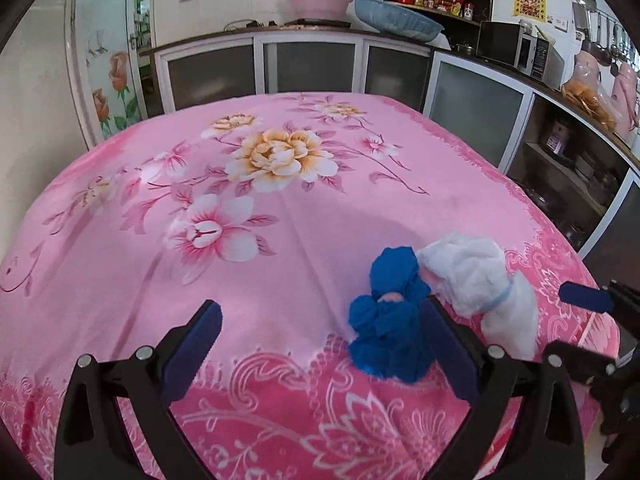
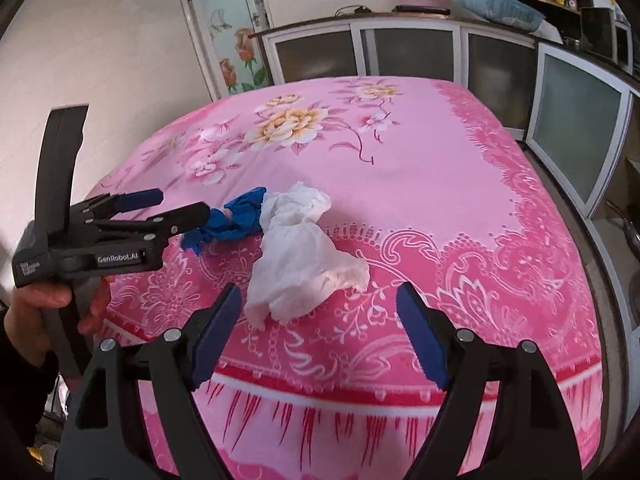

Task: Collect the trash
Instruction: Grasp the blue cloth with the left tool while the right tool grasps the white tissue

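Note:
A crumpled blue rag (image 1: 388,316) lies on the pink flowered tablecloth (image 1: 280,216), touching a crumpled white tissue wad (image 1: 480,280) to its right. My left gripper (image 1: 324,336) is open; the blue rag sits against the inside of its right finger (image 1: 452,352). In the right wrist view the left gripper (image 2: 176,206) reaches from the left, its near finger touching the blue rag (image 2: 232,220). My right gripper (image 2: 320,320) is open and empty, just in front of the white tissue (image 2: 300,256), near the table's front edge.
The tablecloth (image 2: 440,184) covers the whole table, with a fringe hanging over the front edge. Kitchen cabinets (image 1: 312,64) run behind and to the right. Basins (image 1: 396,16), a microwave (image 1: 516,46) and jars stand on the counter. A flowered glass door (image 1: 108,60) is at left.

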Action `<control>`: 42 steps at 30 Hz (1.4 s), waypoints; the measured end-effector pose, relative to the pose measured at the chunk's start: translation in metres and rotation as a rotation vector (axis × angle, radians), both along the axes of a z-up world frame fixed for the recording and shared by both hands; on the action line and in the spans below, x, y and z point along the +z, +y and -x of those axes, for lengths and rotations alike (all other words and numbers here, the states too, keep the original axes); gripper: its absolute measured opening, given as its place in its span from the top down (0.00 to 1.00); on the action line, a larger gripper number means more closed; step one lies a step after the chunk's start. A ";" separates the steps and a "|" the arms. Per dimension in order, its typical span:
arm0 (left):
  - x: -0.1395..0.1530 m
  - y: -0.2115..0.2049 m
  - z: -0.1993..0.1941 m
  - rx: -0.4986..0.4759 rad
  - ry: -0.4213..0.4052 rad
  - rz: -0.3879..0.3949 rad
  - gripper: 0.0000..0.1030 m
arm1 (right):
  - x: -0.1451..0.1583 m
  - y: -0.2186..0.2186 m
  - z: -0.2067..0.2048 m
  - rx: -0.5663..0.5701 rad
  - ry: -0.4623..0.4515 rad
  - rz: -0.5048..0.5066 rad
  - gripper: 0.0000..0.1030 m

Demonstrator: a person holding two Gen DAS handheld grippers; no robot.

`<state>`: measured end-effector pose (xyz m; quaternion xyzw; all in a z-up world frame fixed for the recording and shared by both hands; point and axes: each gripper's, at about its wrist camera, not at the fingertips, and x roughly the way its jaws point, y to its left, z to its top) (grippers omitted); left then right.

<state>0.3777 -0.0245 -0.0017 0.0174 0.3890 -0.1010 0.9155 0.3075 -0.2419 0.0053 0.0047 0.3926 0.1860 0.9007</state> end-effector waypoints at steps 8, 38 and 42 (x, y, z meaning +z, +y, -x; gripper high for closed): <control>-0.012 0.000 -0.023 0.010 0.084 0.062 0.08 | -0.012 0.012 -0.018 0.040 0.049 0.036 0.35; 0.070 0.016 0.081 -0.096 -0.051 0.217 0.99 | 0.083 -0.042 0.107 -0.063 -0.136 0.003 0.94; 0.076 0.007 0.103 -0.128 -0.067 0.225 0.99 | 0.087 -0.063 0.141 -0.114 -0.147 0.004 0.94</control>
